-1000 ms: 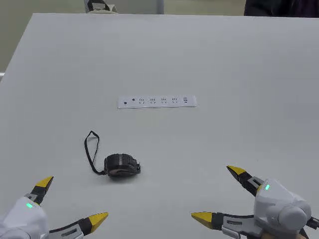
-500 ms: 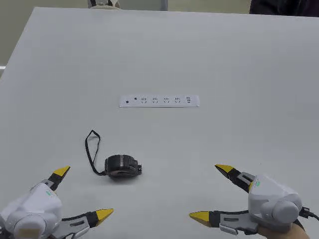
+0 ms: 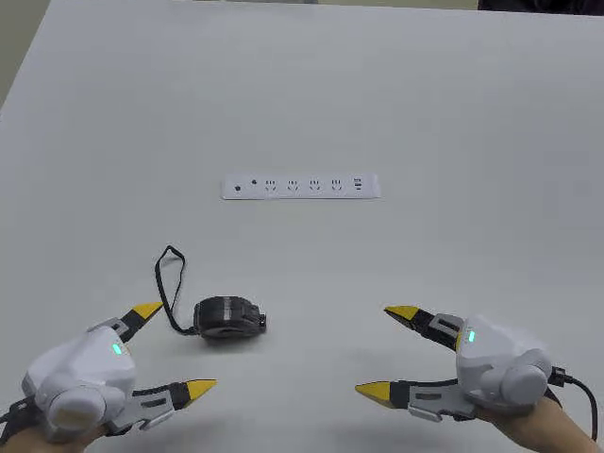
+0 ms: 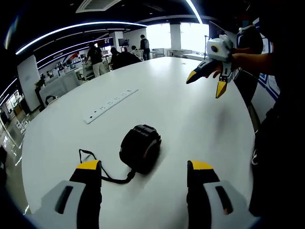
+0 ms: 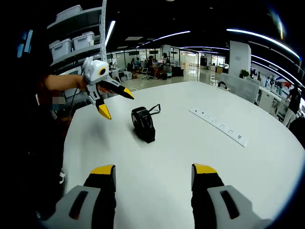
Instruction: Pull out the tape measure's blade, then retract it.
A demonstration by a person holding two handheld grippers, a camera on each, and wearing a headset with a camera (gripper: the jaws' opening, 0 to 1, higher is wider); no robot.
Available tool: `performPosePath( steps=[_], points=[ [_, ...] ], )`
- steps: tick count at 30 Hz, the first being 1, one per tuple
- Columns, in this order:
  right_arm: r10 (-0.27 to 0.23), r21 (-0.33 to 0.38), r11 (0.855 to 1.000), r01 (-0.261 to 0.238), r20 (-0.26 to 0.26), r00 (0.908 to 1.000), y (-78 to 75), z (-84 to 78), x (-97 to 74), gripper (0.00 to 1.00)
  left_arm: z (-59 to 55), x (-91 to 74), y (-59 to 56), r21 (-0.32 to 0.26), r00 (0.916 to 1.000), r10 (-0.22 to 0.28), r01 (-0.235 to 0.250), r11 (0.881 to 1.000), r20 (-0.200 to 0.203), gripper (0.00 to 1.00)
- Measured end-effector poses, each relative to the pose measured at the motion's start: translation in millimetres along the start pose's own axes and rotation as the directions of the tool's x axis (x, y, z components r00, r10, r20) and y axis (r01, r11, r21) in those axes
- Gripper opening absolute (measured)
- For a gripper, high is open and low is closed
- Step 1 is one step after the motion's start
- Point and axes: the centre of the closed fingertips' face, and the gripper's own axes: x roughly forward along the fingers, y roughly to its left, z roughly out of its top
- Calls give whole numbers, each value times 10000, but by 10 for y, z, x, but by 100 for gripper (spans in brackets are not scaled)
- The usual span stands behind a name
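Black tape measure (image 3: 227, 317) lies on the white desk (image 3: 425, 113). Left claw (image 3: 175, 347) hovers just beside it, right claw (image 3: 384, 350) well apart; both spread wide, empty.

I count two grippers, one in each of my hands: my left gripper (image 3: 174, 347) and my right gripper (image 3: 385, 350). Each has two jaws, yellow at the tips, so I have four yellow tips in all. There is one white table (image 3: 425, 113). On it I count one black tape measure (image 3: 227, 318), with one black strap (image 3: 170, 283) looped from it, and one white power strip (image 3: 300, 186). Its sockets make a single row, too small for me to count surely.
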Motion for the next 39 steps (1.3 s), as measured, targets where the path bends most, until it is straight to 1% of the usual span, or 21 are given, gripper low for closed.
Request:
performPosePath(
  steps=[3,4,8,10,11,14,15,16,19,23,25,26,27,29,30,32,33,34,36,38,39],
  points=[
    [170,-341,9993,-172,-58,9998,-28,0,64,61,-2,63,3,343,9996,-236,242,9991,-167,67],
    [294,-377,9989,-296,-54,9996,-35,0,97,60,-1,88,7,578,9991,-350,363,9977,-233,66],
    [656,-595,9960,-661,-106,9978,-41,-16,216,58,20,164,61,931,9980,-537,567,9940,-344,63],
    [840,-682,9941,-849,-158,9963,-38,-31,286,56,44,212,91,1246,9970,-683,724,9896,-370,60],
    [1008,-765,9919,-1017,-159,9948,-28,-34,325,56,49,244,113,1443,9961,-727,791,9864,-492,59],
    [1311,-941,9868,-1321,-168,9912,-21,-44,409,53,77,325,140,1828,9937,-911,1016,9779,-647,56],
    [1398,-1016,9849,-1404,-128,9901,-20,-41,430,52,80,351,145,1852,9930,-957,1070,9768,-693,55],
    [1461,-1038,9838,-1462,-91,9892,-23,-37,451,51,79,376,142,1925,9917,-1033,1162,9744,-762,54],
    [1666,-1134,9794,-1669,-121,9860,-44,-53,542,50,74,455,92,2366,9845,-1388,1609,9582,-1074,53],
    [1900,-1291,9729,-1918,-256,9814,-43,-75,639,48,38,535,86,2603,9774,-1628,1934,9460,-1348,50],
    [2151,-1384,9663,-2170,-292,9762,-23,-89,687,48,29,571,85,2695,9744,-1747,2077,9403,-1415,48],
    [2285,-1493,9615,-2309,-329,9730,-6,-86,713,48,15,590,78,2808,9709,-1837,2212,9339,-1537,46],
    [2325,-1560,9594,-2350,-343,9720,-5,-84,736,48,12,599,74,2953,9690,-1885,2291,9275,-1597,45],
    [2437,-1707,9537,-2476,-440,9689,-7,-93,795,47,9,621,67,3088,9654,-1982,2429,9196,-1692,40],
    [2475,-1751,9518,-2517,-458,9678,-5,-88,822,46,7,629,63,3097,9632,-2049,2510,9171,-1740,37],
    [2534,-1847,9483,-2583,-501,9661,-9,-83,887,44,18,649,94,3177,9650,-1983,2448,9160,-1718,33],
    [2558,-1892,9467,-2606,-494,9655,-10,-77,913,42,11,652,105,3205,9639,-2028,2496,9138,-1724,32],
    [2605,-1908,9452,-2649,-484,9643,-8,-68,949,42,7,660,99,3170,9608,-2159,2621,9115,-1739,32],
    [2675,-1936,9426,-2722,-504,9622,-1,-66,1006,41,-4,663,96,3194,9590,-2233,2697,9084,-1748,31],
    [2812,-1967,9374,-2876,-602,9578,23,-76,1065,39,4,658,84,3250,9567,-2327,2792,9036,-1747,31],
    [2817,-2021,9356,-2895,-670,9572,26,-82,1105,38,-1,657,88,3194,9558,-2378,2827,9045,-1726,31]
  ],
)
